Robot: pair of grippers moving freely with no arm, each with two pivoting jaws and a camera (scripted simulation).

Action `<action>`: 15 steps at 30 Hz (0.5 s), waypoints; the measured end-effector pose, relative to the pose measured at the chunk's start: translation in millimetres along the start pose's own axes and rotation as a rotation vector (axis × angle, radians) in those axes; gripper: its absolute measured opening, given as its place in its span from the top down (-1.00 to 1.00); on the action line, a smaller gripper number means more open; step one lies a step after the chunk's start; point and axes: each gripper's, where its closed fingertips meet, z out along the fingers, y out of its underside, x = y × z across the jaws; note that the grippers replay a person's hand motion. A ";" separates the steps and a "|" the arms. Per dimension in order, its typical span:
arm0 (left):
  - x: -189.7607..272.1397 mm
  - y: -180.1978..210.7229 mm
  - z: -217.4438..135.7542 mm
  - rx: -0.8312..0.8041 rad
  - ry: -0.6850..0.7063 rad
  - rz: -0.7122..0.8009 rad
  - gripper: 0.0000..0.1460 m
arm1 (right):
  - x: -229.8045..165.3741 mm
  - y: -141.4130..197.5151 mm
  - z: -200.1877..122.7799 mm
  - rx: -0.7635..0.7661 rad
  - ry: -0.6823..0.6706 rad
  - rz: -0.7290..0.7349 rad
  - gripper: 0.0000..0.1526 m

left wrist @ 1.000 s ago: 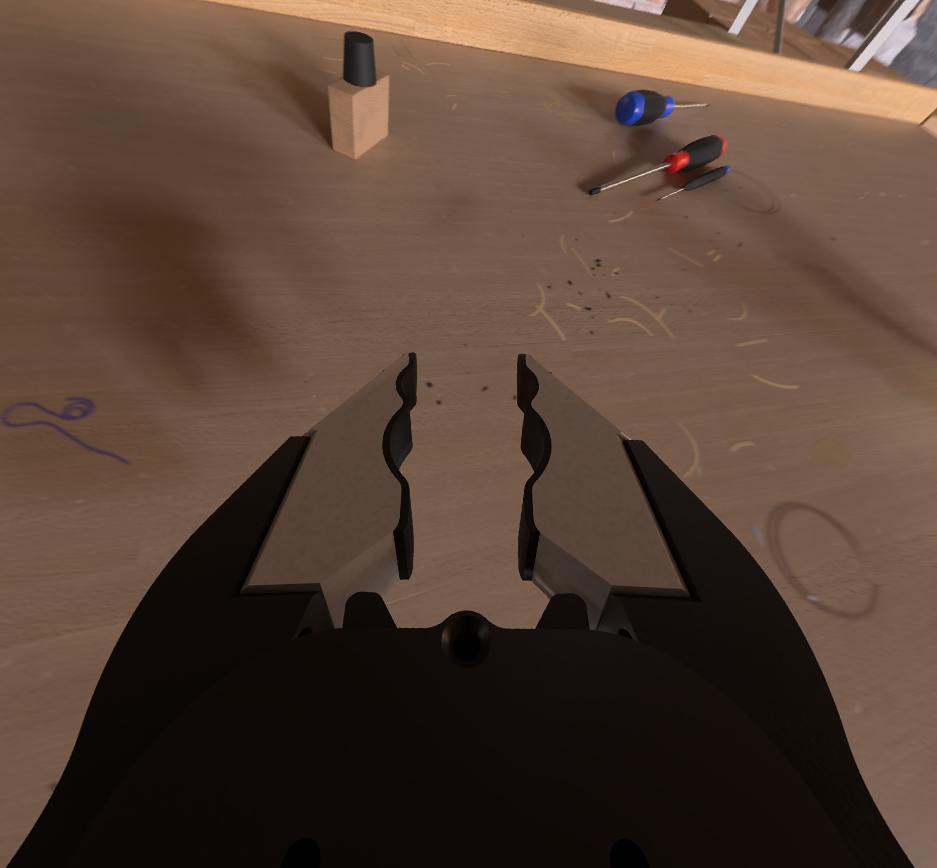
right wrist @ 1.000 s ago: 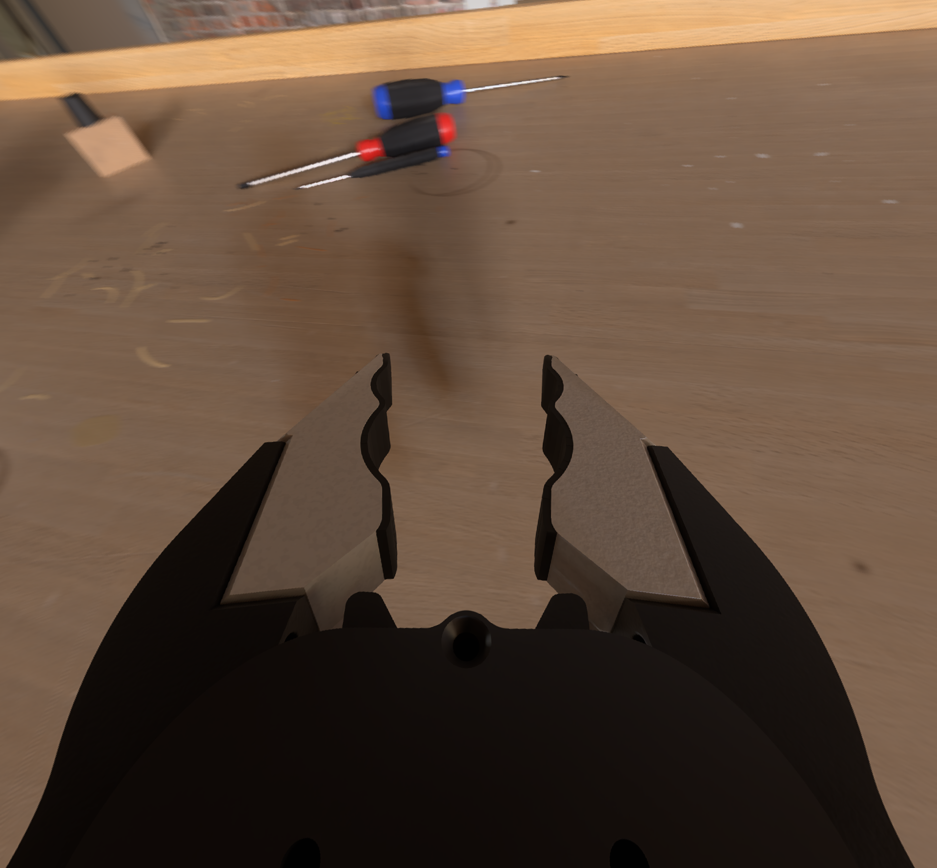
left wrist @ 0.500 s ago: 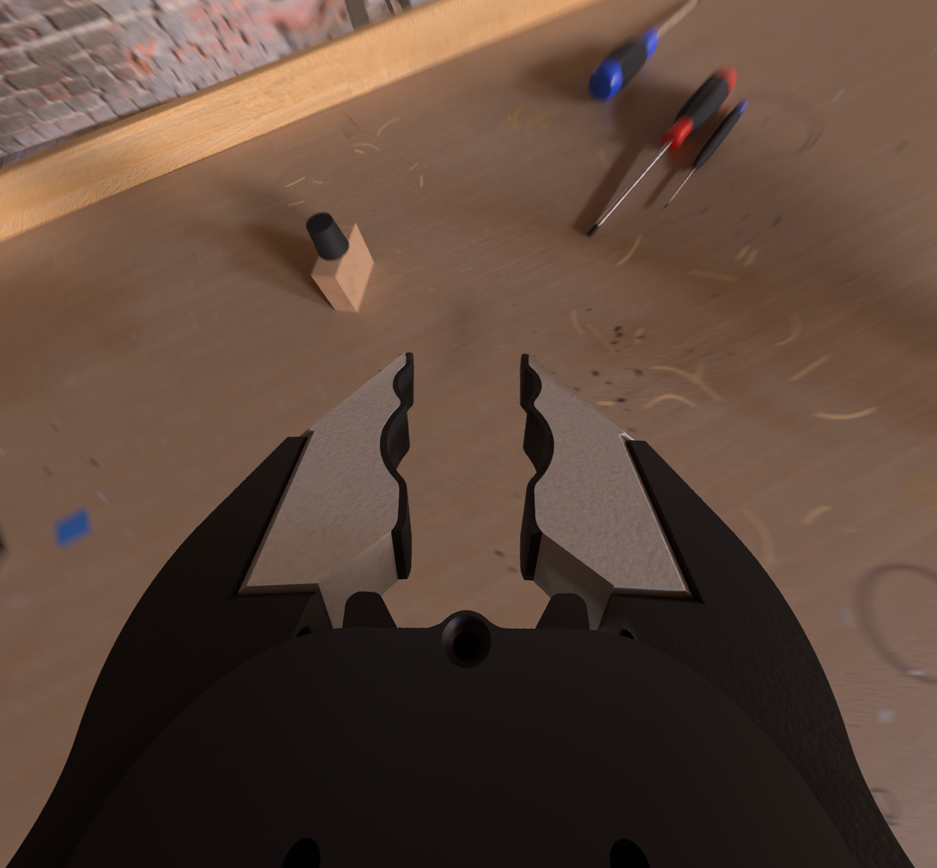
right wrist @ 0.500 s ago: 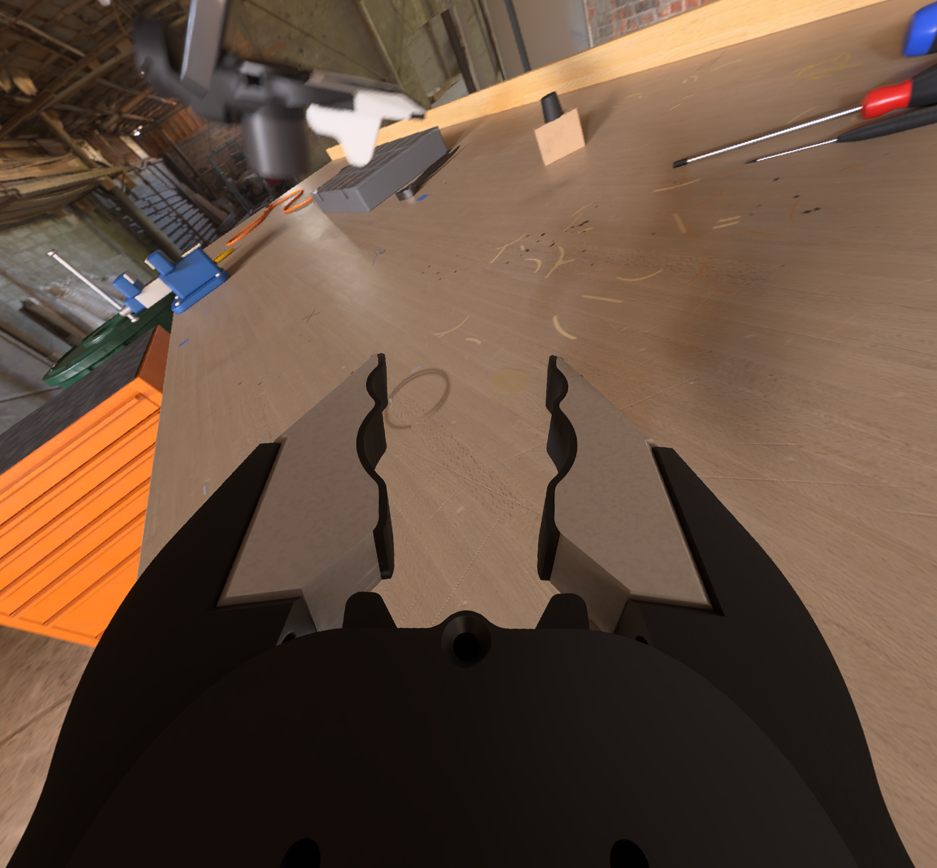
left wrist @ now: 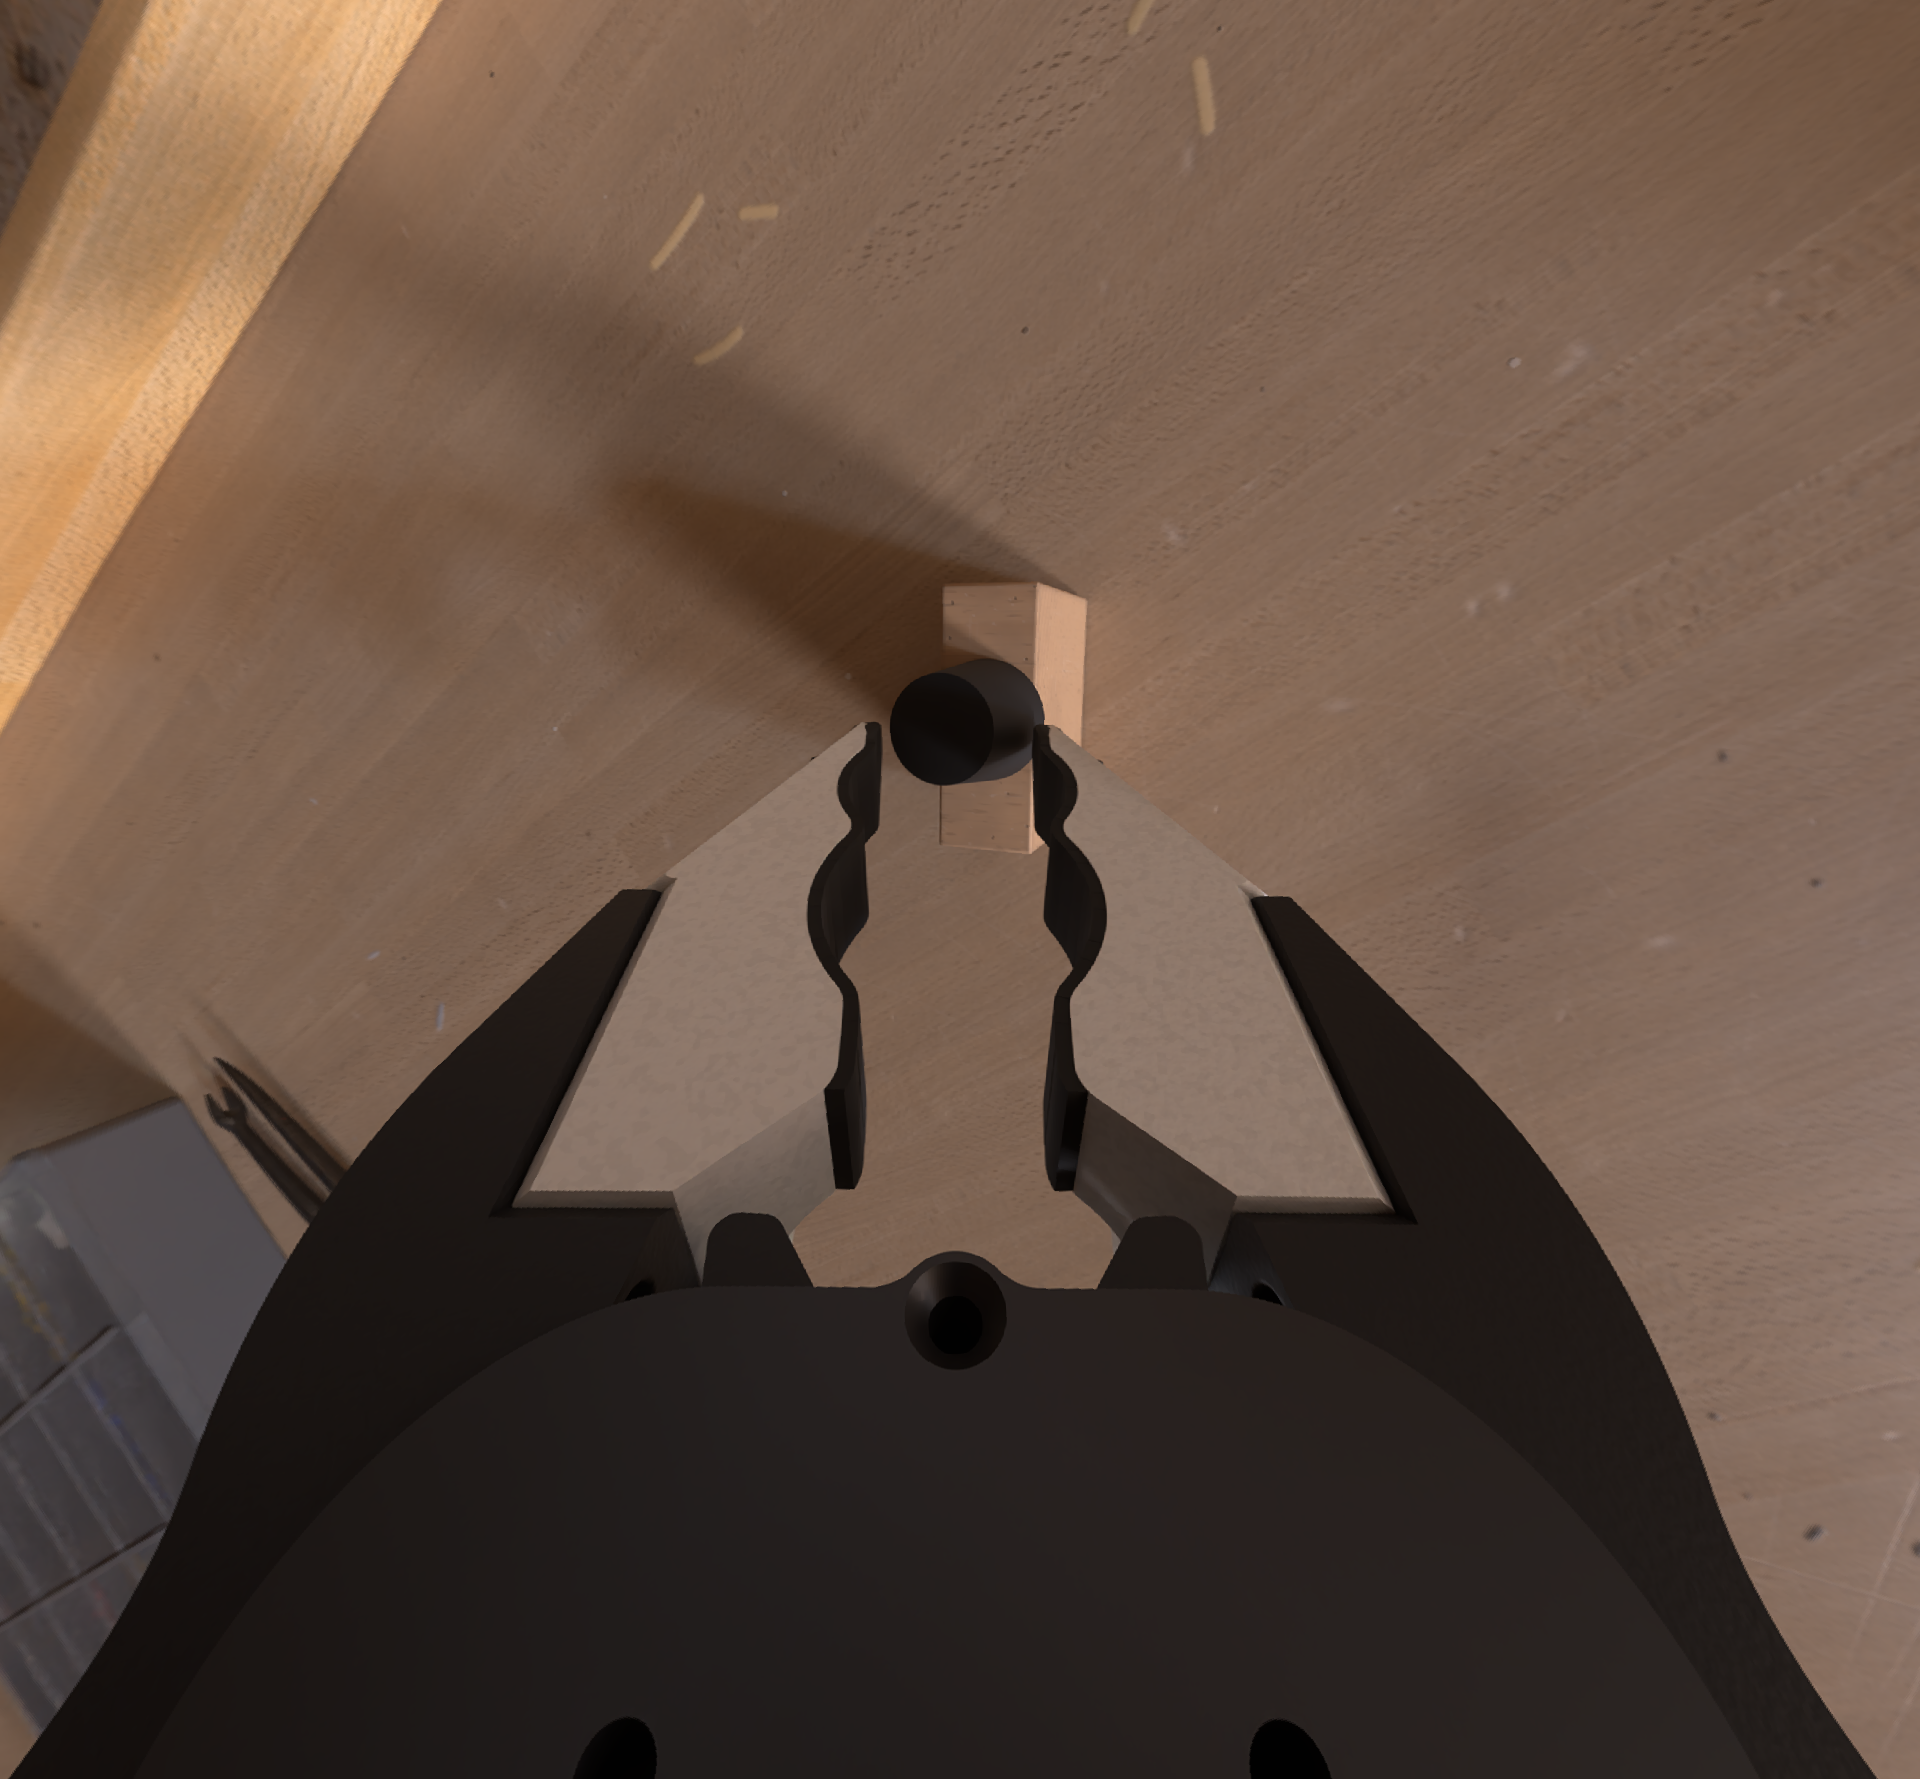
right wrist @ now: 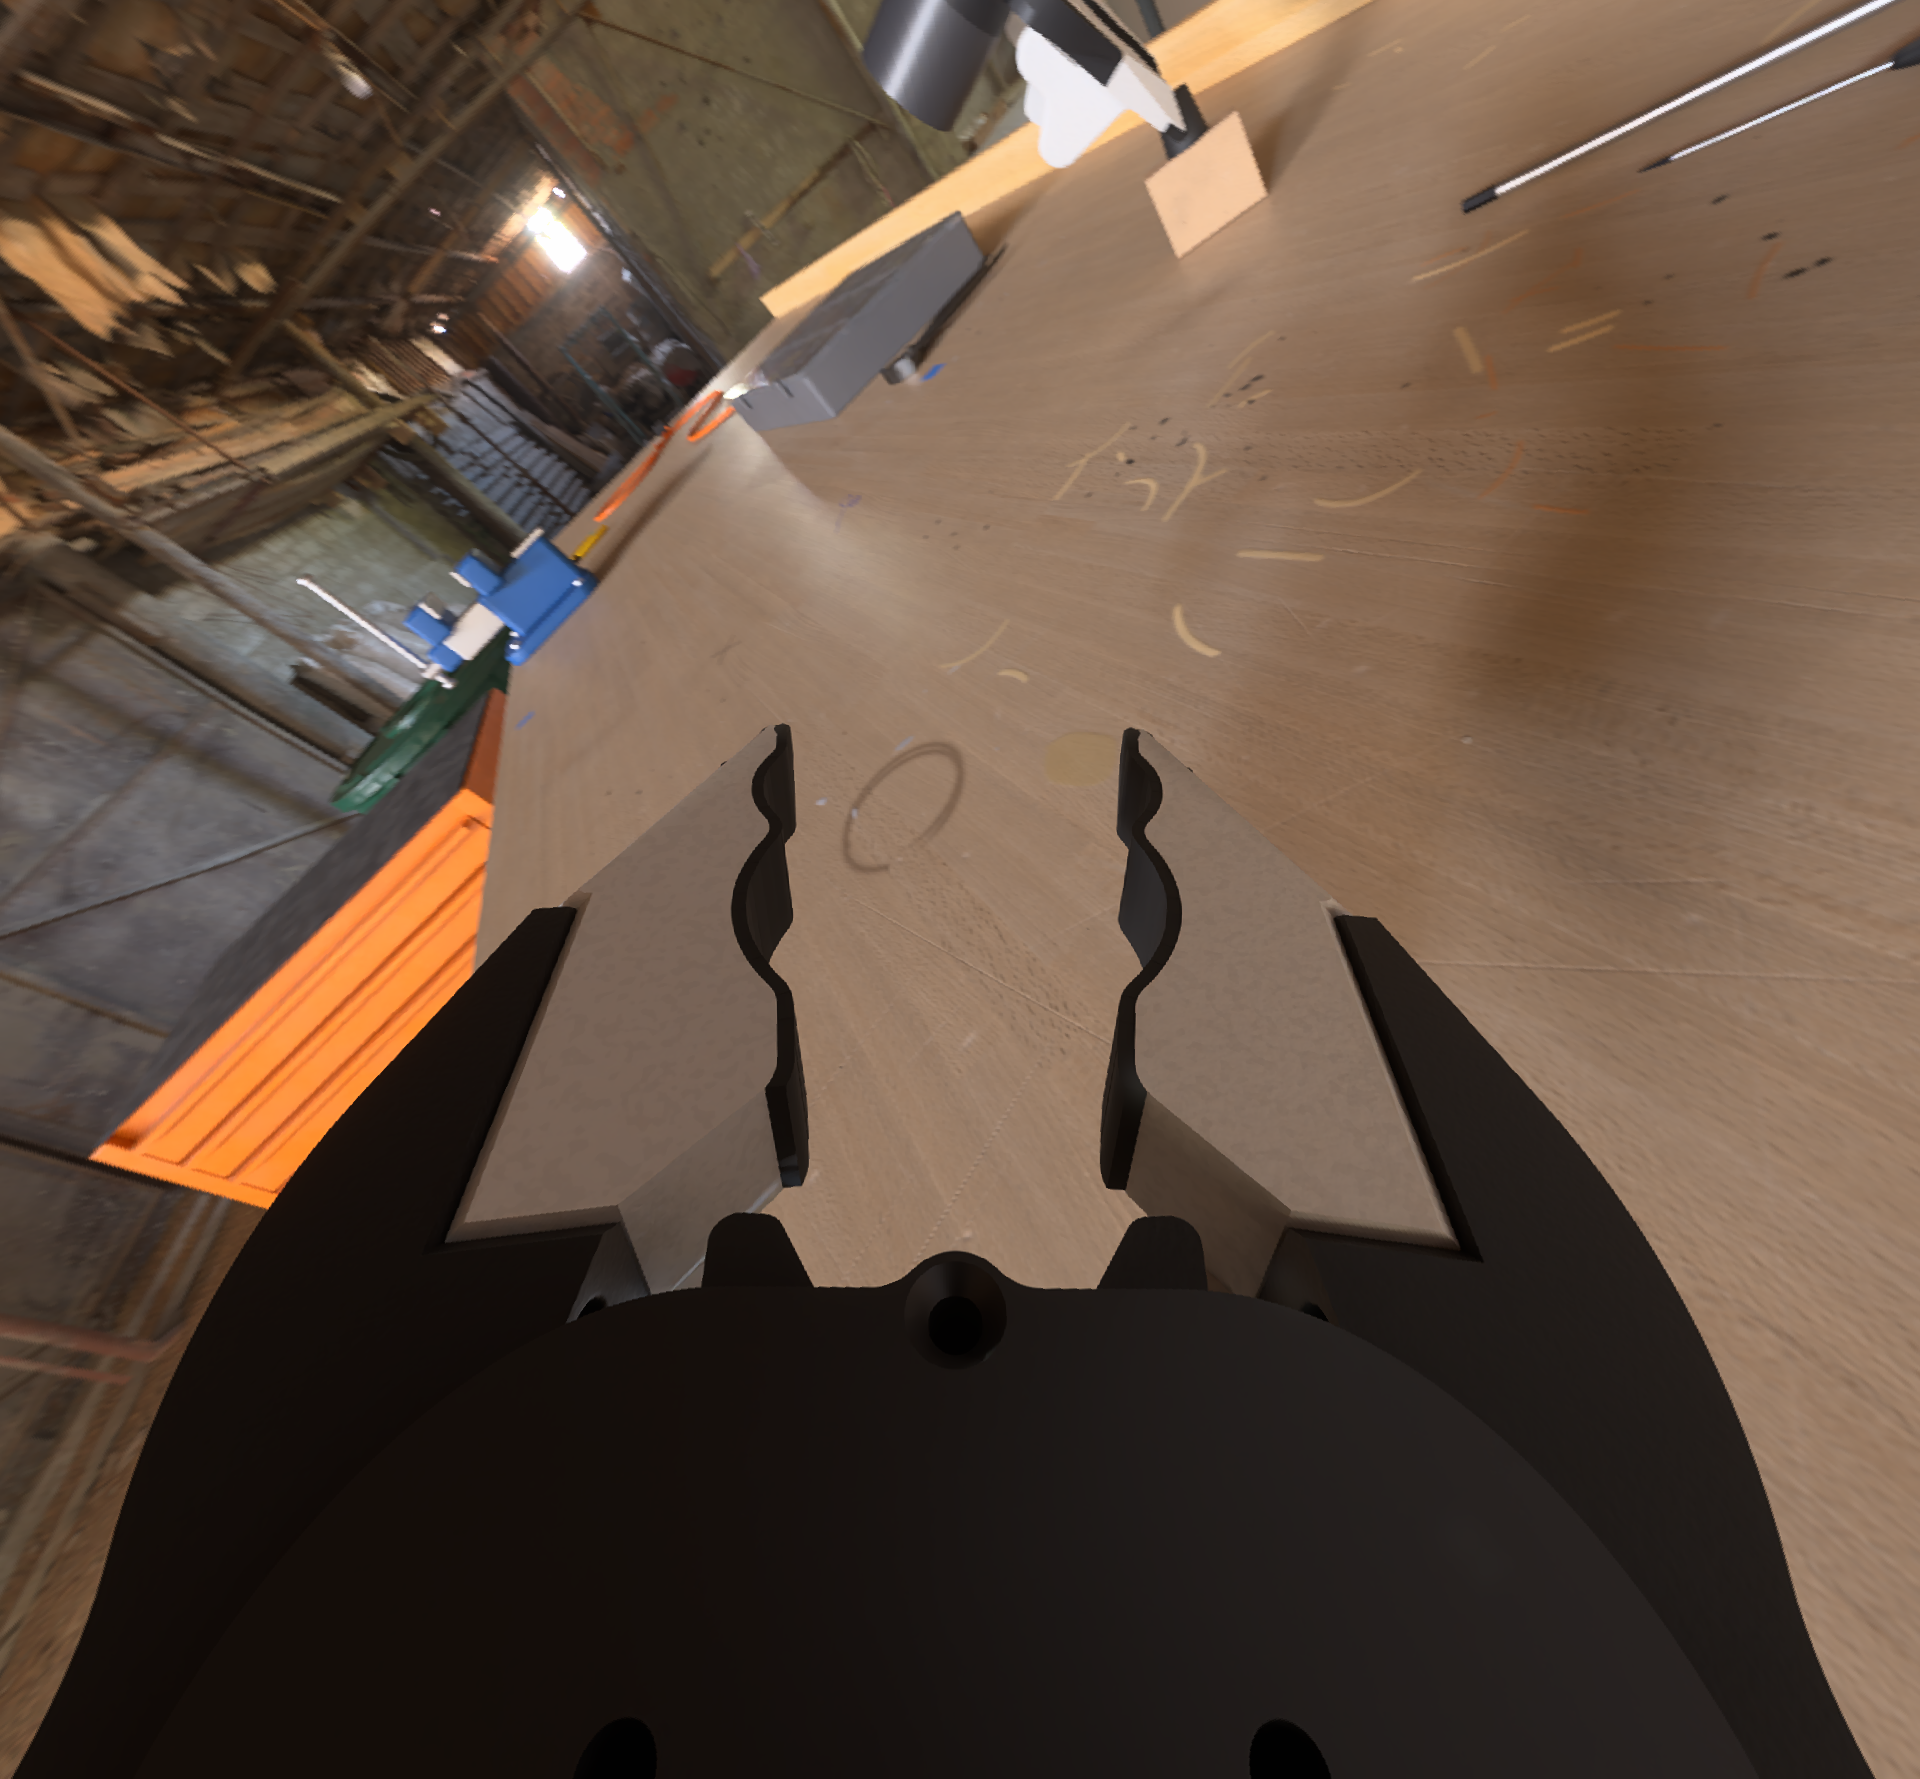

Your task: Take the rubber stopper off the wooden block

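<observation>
In the left wrist view I look straight down on the black rubber stopper (left wrist: 948, 730), which stands in the small wooden block (left wrist: 1055, 651) on the workbench. My left gripper (left wrist: 956, 740) has its fingertips (left wrist: 1051, 773) against both sides of the stopper, shut on it. In the right wrist view the block (right wrist: 1205, 183) stands far off, with the left gripper (right wrist: 1179, 119) over it and the stopper mostly hidden. My right gripper (right wrist: 956, 742) is open and empty, low over the bench.
A raised wooden rail (left wrist: 156, 171) runs along the bench's back edge. A grey box (right wrist: 873, 337), a blue vise (right wrist: 520, 602) and an orange cabinet (right wrist: 312, 1002) lie to the left. Two screwdriver shafts (right wrist: 1683, 96) lie to the right of the block.
My left gripper has swung in over the block and its jaws have narrowed onto the stopper. My right gripper has turned further left and stayed open.
</observation>
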 end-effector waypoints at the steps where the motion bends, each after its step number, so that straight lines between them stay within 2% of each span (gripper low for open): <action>1: -1.3 -1.0 0.4 -0.001 -0.011 0.008 0.64 | -2.6 -1.2 0.0 0.006 -0.020 0.006 0.18; 4: -8.7 -7.9 -11.3 0.072 -0.121 0.057 0.64 | -8.0 -1.2 -0.3 0.009 -0.054 0.017 0.18; 7: -21.0 -20.6 -53.6 0.200 -0.329 0.137 0.64 | -6.8 4.0 -0.5 -0.007 -0.055 0.017 0.18; 11: -31.6 -48.8 -146.9 0.417 -0.599 0.236 0.64 | -4.2 3.9 -1.3 -0.007 -0.051 0.022 0.18; 15: -32.1 -82.5 -253.9 0.686 -0.705 0.203 0.64 | -3.0 -0.2 -0.3 0.007 -0.047 0.048 0.18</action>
